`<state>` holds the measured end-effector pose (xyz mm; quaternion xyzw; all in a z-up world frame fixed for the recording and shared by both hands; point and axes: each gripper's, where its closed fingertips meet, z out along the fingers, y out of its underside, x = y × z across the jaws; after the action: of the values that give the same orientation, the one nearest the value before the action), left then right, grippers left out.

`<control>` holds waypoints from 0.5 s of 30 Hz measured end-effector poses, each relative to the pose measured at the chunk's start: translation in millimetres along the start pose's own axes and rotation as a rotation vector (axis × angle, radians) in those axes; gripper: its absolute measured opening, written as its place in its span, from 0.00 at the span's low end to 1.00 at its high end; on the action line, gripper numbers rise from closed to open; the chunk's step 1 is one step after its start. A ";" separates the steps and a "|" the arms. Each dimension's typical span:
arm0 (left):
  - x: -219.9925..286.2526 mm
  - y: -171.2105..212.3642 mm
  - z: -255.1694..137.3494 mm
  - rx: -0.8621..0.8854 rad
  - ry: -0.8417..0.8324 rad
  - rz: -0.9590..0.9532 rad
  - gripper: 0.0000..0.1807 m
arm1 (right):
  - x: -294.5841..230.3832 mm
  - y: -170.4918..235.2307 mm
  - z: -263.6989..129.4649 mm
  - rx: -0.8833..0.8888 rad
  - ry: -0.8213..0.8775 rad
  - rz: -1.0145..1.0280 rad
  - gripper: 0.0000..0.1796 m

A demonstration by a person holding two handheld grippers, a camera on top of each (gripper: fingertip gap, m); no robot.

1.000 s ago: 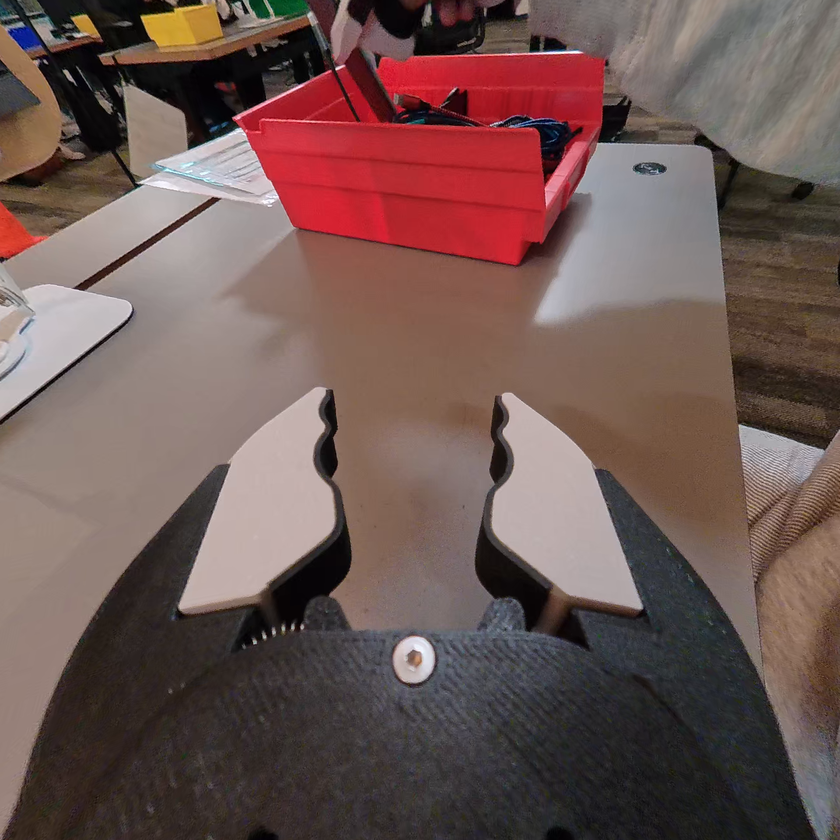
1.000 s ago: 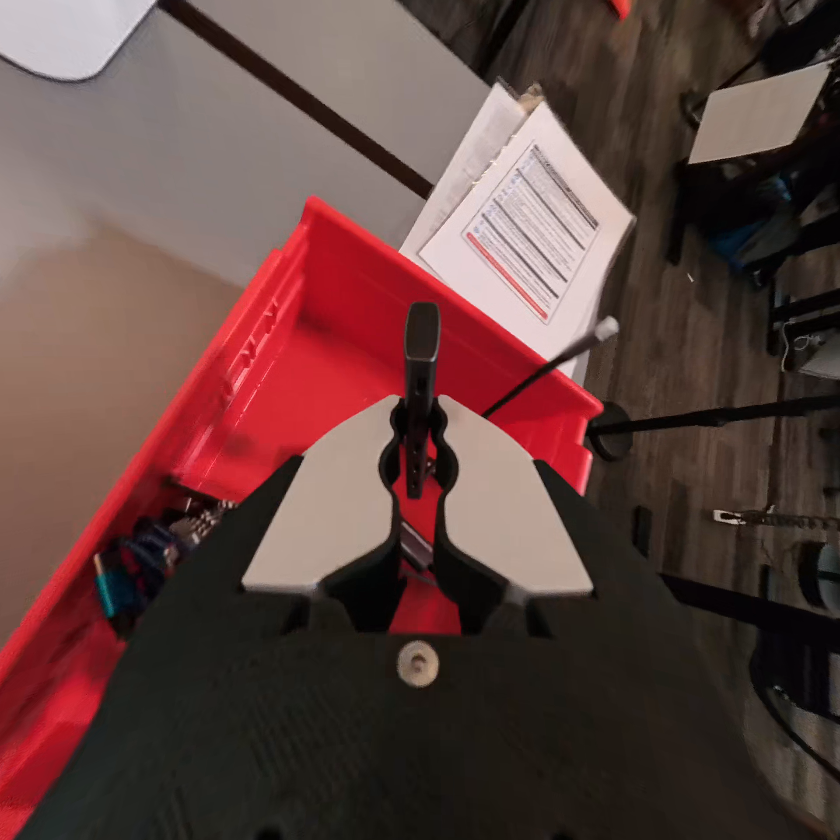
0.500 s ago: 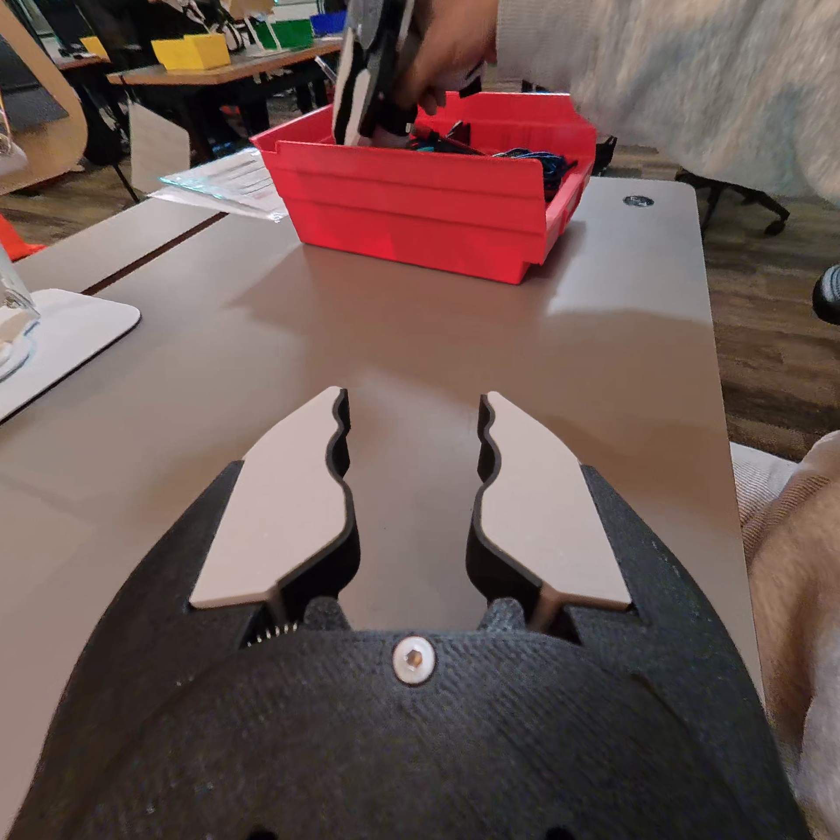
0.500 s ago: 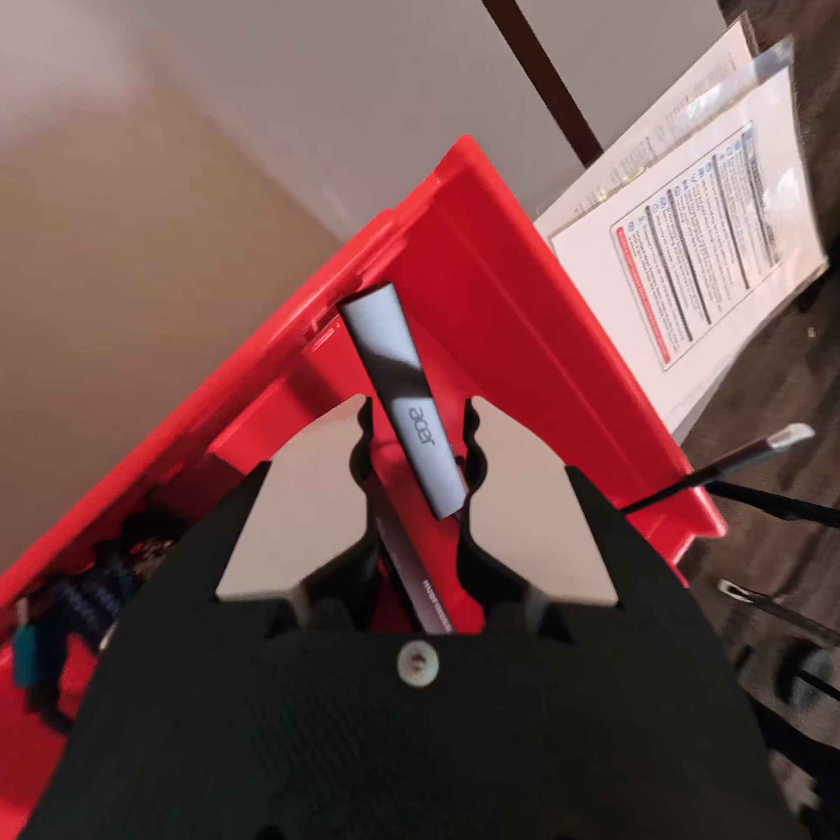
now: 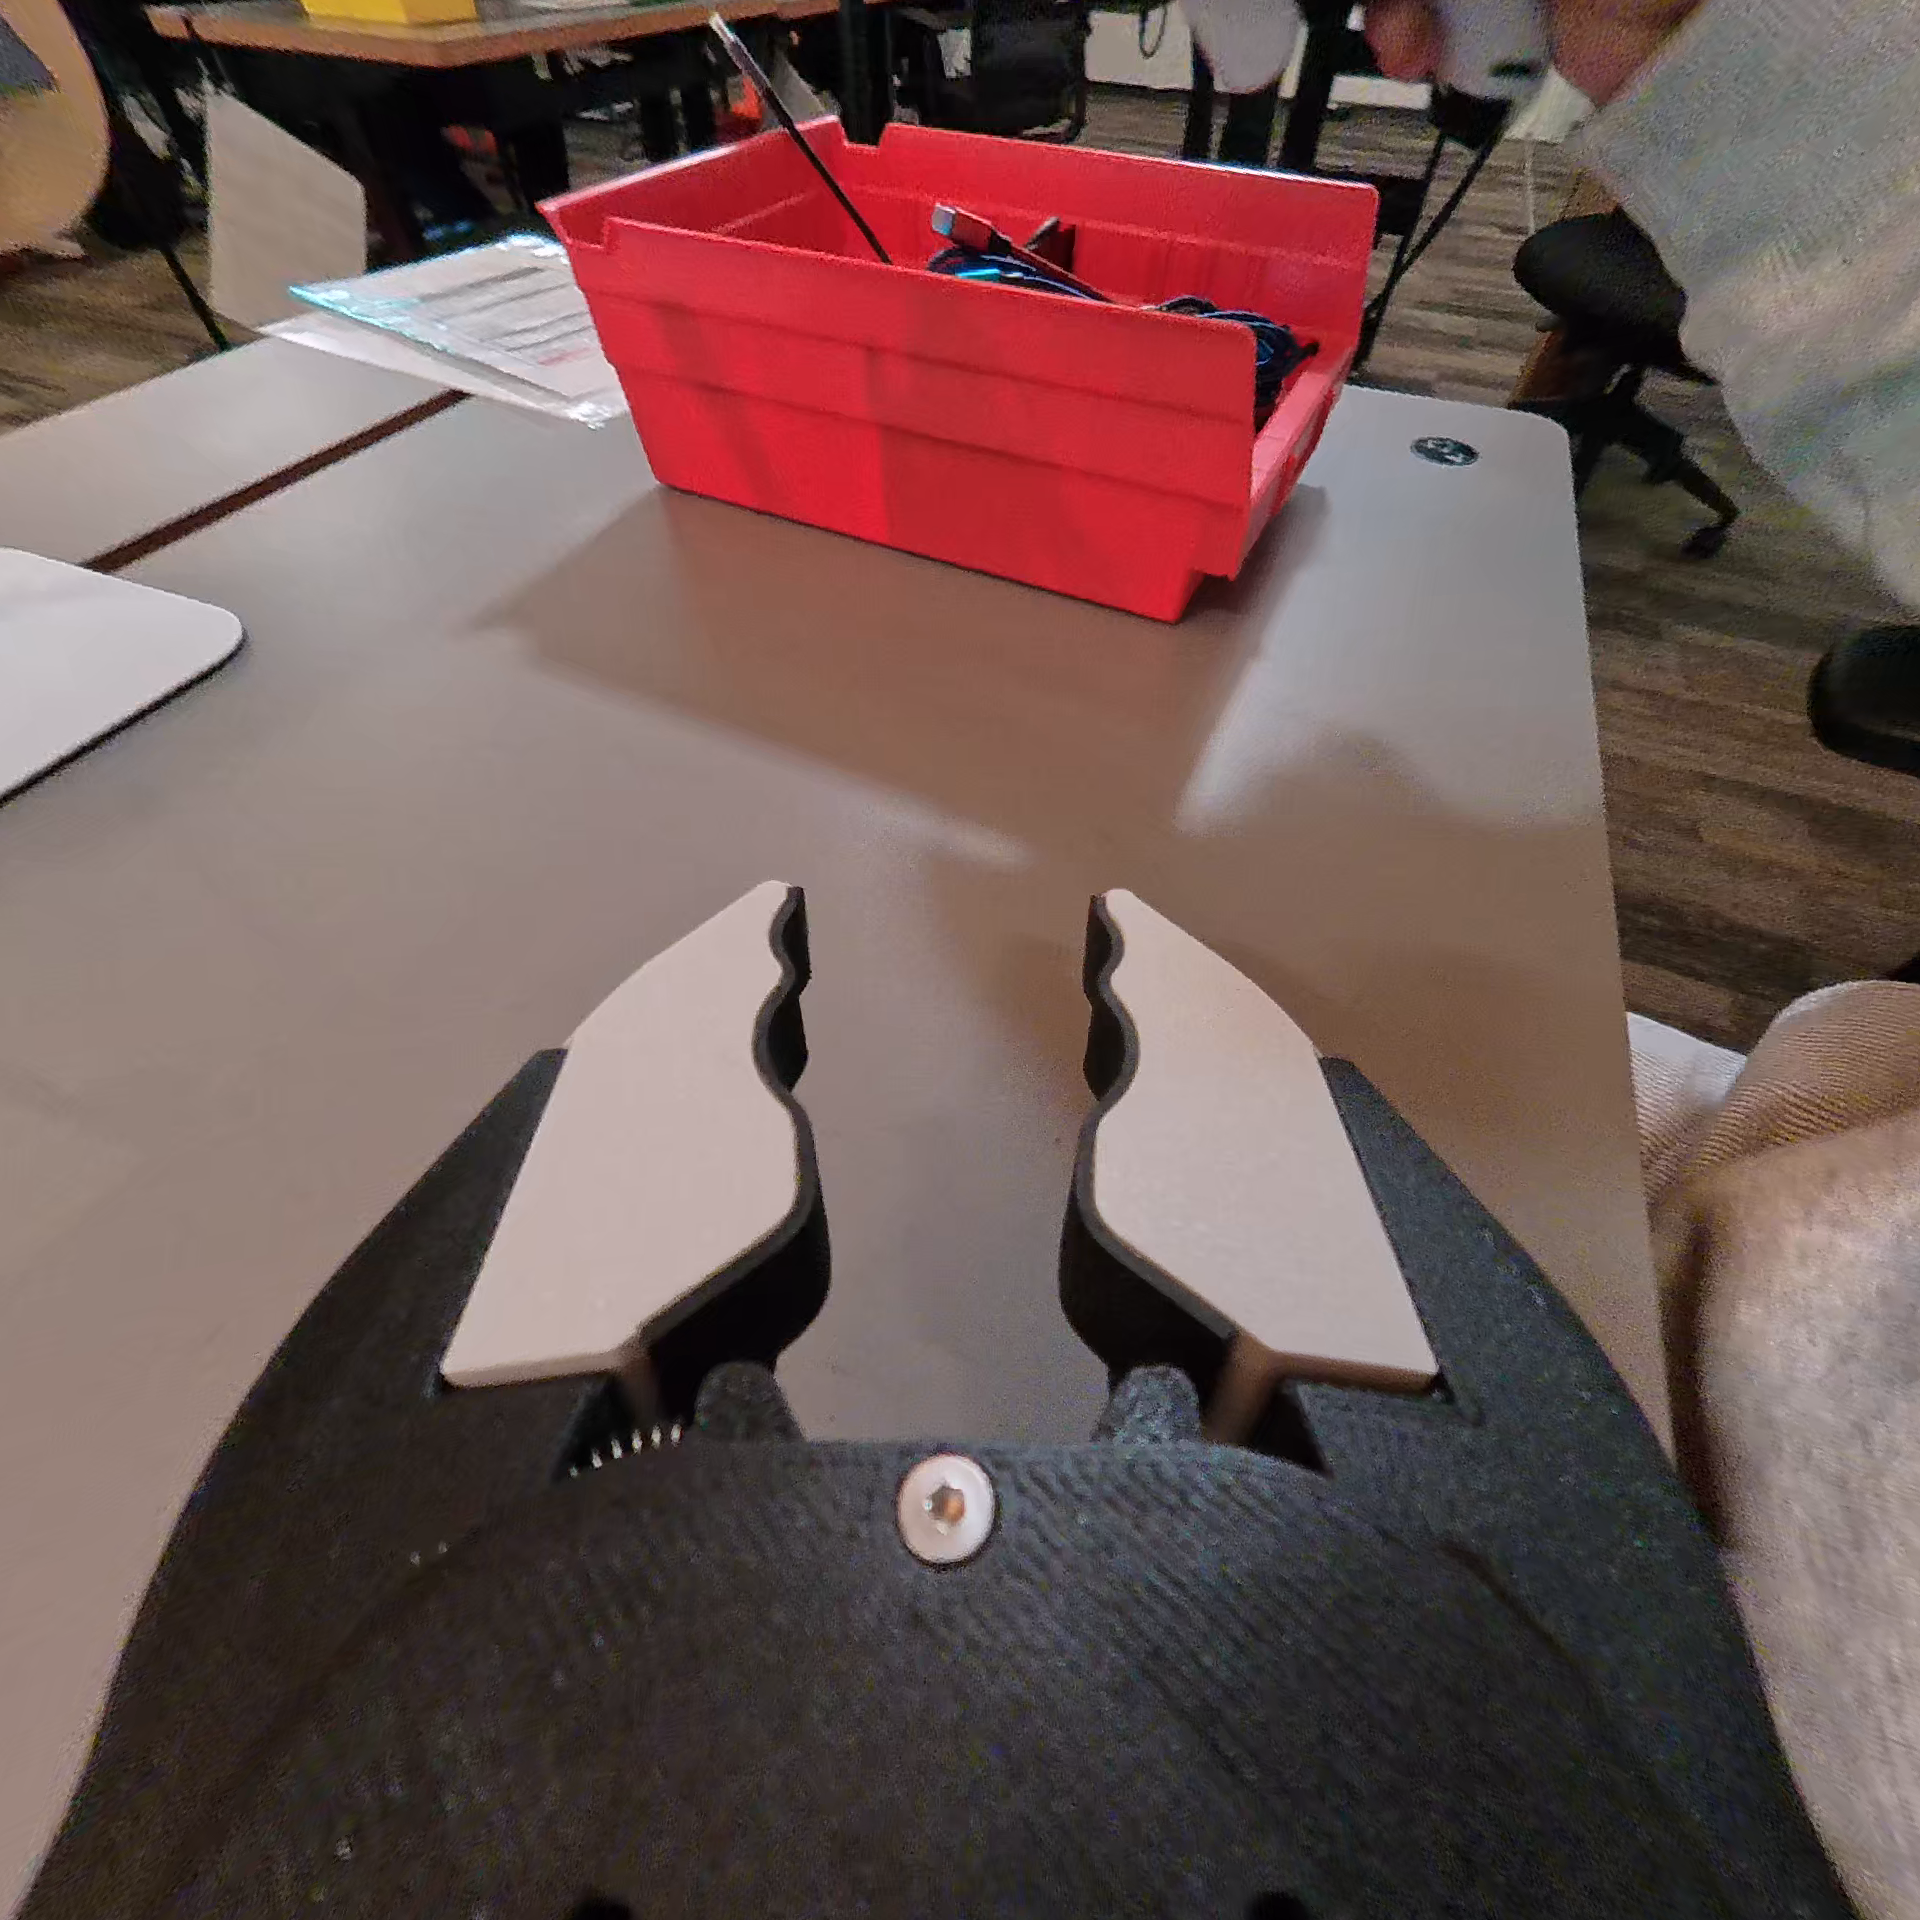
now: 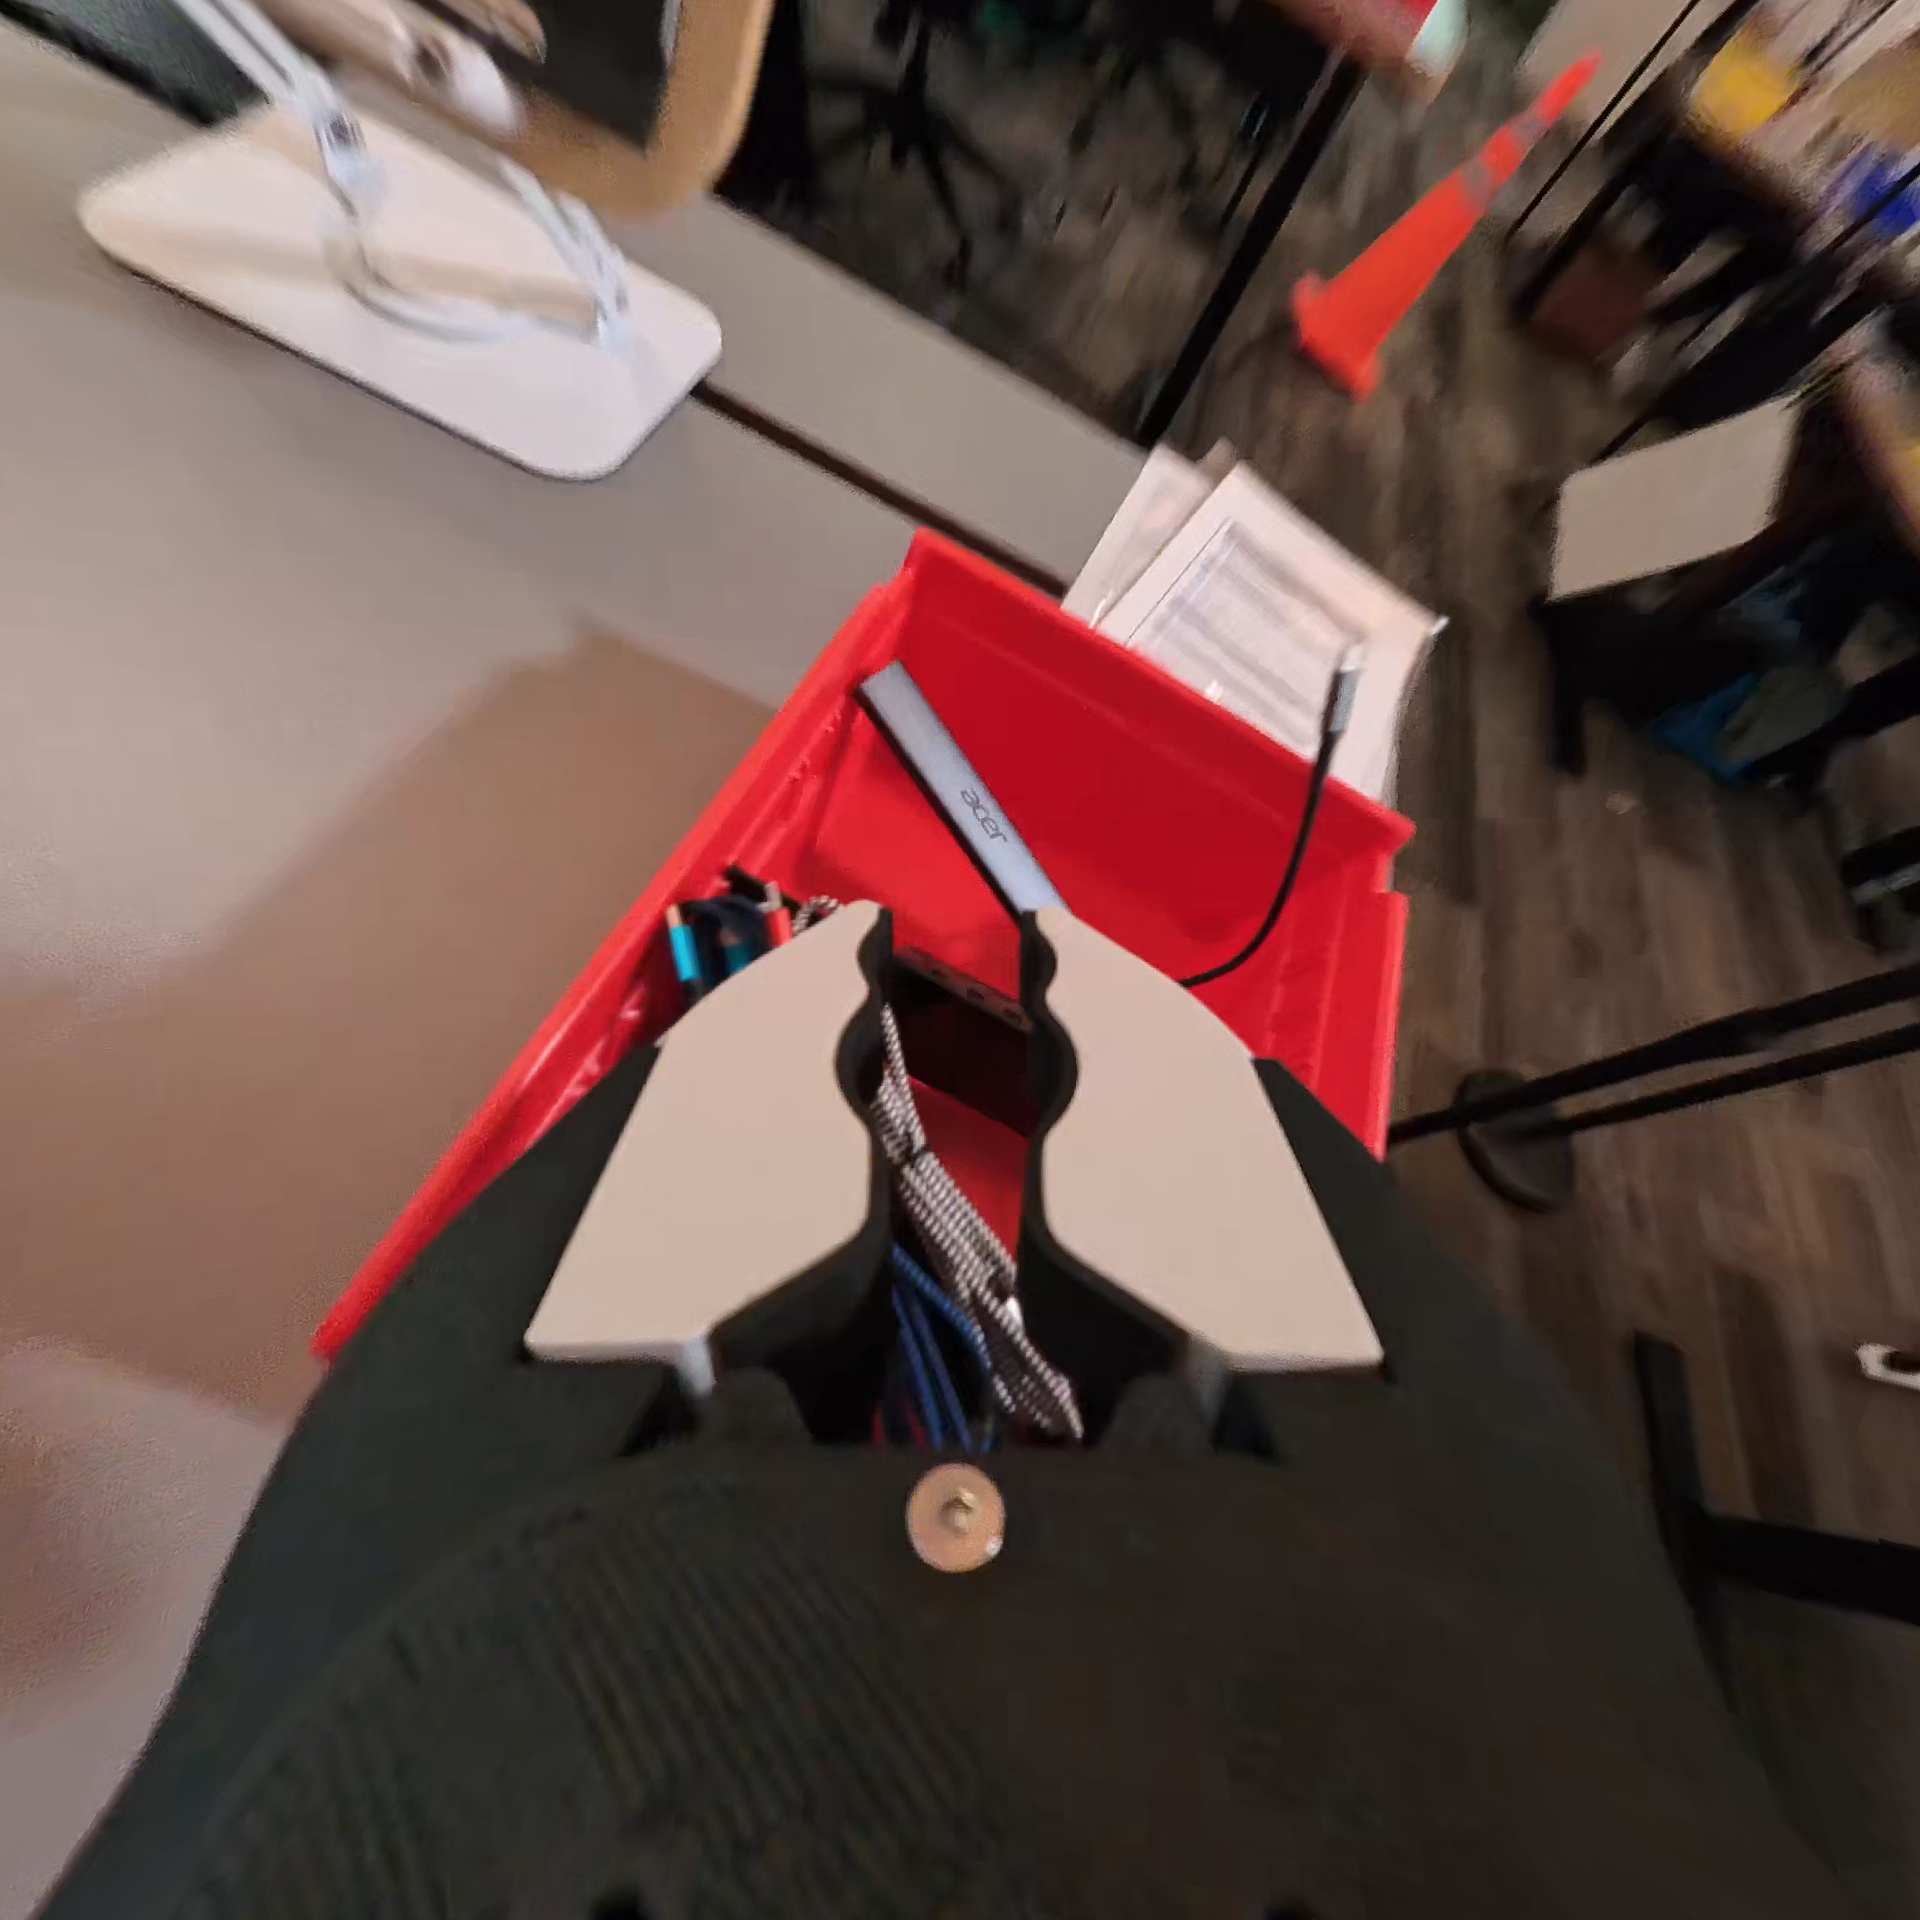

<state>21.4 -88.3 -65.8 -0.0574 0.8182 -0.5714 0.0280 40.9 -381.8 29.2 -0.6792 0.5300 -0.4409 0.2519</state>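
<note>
A red bin (image 5: pixel 935 436) stands at the far end of the grey table (image 5: pixel 468 831). In the right wrist view a slim grey hub (image 6: pixel 956 790) lies inside the bin (image 6: pixel 1143 748), leaning on its wall, and its black cable (image 6: pixel 1299 831) arches over the rim. My right gripper (image 6: pixel 956 925) is open and empty, just above the bin's cable pile, apart from the hub. A braided cable (image 6: pixel 935 1174) and blue cables (image 6: pixel 717 935) lie below it. My left gripper (image 5: pixel 940 904) is open and empty, low over the bare table, well short of the bin.
Plastic-sleeved papers (image 5: pixel 488 312) lie left of the bin. A white stand base (image 6: pixel 416 343) sits on the table's left side. A person's sleeve (image 5: pixel 1766 260) is at the right. An orange cone (image 6: pixel 1423 239) and stand legs are on the floor beyond. Across from one pair of fingers to the other is roughly 30 centimeters. The slim grey hub (image 6: pixel 956 790) is closer to my right gripper, around 15 centimeters from its tips; the left tips are 35 centimeters off.
My right gripper opened, let the grey hub drop into the bin, and pulled back. The left gripper stayed open and shifted only slightly.
</note>
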 end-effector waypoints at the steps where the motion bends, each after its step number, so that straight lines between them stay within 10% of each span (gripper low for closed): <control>1: 1.2 -0.3 -0.4 0.000 0.013 -0.015 0.29 | -4.0 1.0 -16.2 0.075 0.053 -0.015 0.13; 7: 3.9 -2.4 -1.8 0.025 0.059 -0.077 0.29 | 7.4 36.2 -60.4 0.238 0.323 -0.090 0.04; 15: 1.5 1.0 -0.3 0.017 0.062 -0.084 0.29 | 14.6 54.2 -41.2 0.279 0.178 0.233 0.10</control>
<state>19.9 -87.9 -66.6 -0.0738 0.8107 -0.5804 -0.0211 -21.0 -407.3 10.1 -0.5299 0.5591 -0.5363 0.3449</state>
